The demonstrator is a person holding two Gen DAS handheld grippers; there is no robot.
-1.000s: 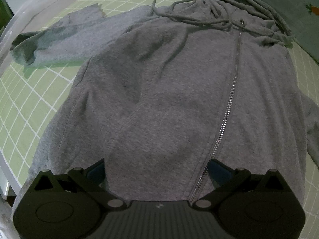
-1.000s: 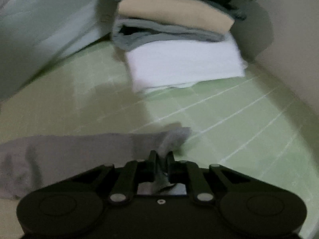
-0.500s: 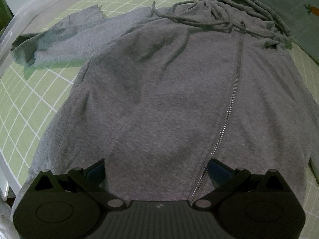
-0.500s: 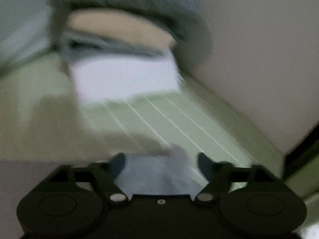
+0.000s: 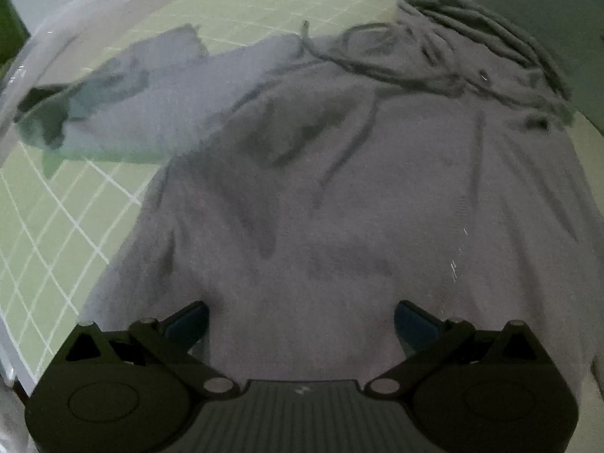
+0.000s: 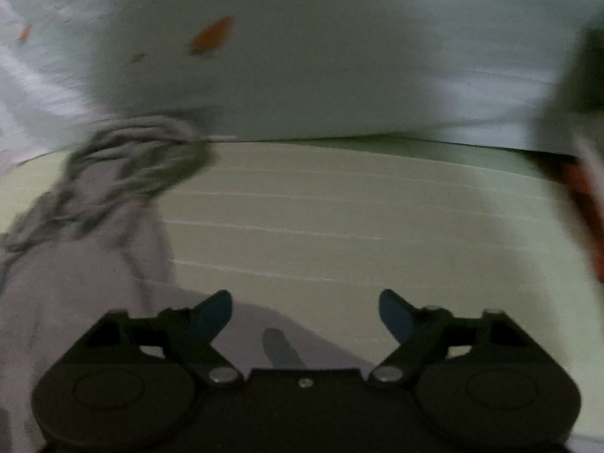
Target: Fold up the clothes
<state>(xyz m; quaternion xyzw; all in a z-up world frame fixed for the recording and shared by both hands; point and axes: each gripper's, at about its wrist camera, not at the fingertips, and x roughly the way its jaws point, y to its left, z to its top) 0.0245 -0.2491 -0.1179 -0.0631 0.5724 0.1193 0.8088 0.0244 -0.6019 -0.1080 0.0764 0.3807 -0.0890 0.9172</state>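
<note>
A pale green mat with a white grid covers the work surface, showing at the left and top of the left wrist view and across the middle of the right wrist view. Spread over it lies a grey zip-up hooded sweatshirt, filling the centre and right of the left wrist frame. Its body is rumpled, with dark creases running down the middle. 1 sleeve stretches toward the upper left of that frame, its cuff end bunched and shadowed. The hood is crumpled at the upper right, and a grey drawstring loops across the chest just below it.

In the right wrist view the same sweatshirt sits at the left and lower left, blurred, with the bunched hood end near the upper left. A pale sheet printed with small orange shapes rises behind the mat across the top of that frame.

The left gripper sits at the bottom of its frame with its 2 blue-tipped fingers spread wide over the sweatshirt's lower body, clasping nothing. The right gripper is likewise spread apart at the bottom of its frame, released, with grey fabric lying beneath and between its fingers.
</note>
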